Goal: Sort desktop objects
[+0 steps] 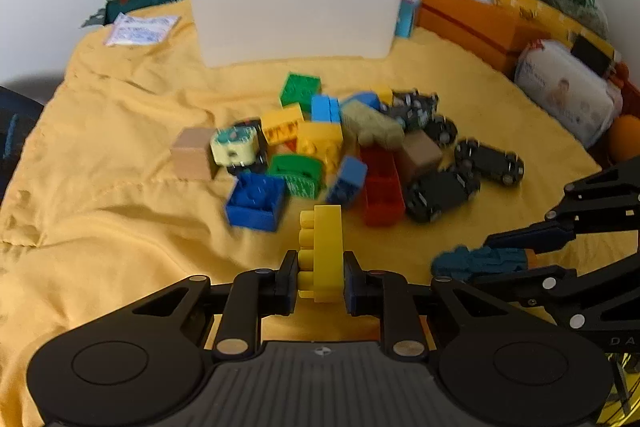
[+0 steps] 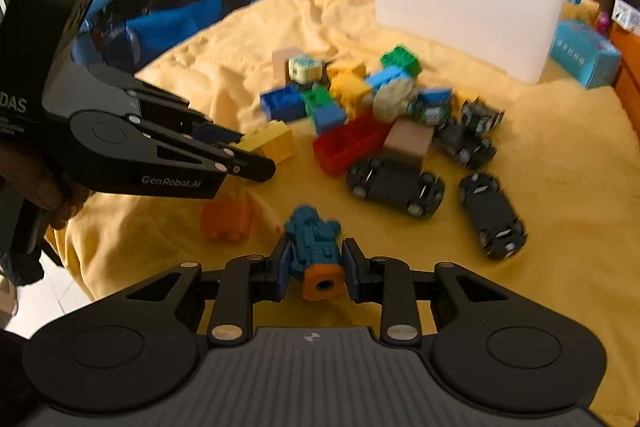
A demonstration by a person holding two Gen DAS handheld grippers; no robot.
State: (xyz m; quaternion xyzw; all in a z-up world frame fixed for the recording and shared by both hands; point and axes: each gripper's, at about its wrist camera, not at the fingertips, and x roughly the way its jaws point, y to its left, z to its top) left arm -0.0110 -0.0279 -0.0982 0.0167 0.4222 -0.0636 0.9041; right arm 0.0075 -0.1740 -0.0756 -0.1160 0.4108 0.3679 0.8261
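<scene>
Nearest, left gripper point(image 1: 321, 277) pinching a yellow brick point(image 1: 323, 251) upright between its pads, lifted clear of the yellow cloth point(image 1: 120, 195); right gripper point(image 2: 316, 267) likewise clamped on a teal toy figure with an orange base point(image 2: 316, 251), held above the cloth. Just beyond, an orange block point(image 2: 227, 219) lying alone, apart from the rest. Farther out, the main heap — blue brick point(image 1: 256, 201), red trough brick point(image 1: 382, 187), green brick point(image 1: 300, 89), tan cube point(image 1: 192, 153) and several black toy cars point(image 2: 396, 185) — touching and overlapping, unsorted. Farthest, white bin point(image 1: 296, 7) standing upright past the heap, contents not visible. Judged early in the sort: two pieces in hand, most of the pile left, no separated groups apparent on the cloth
</scene>
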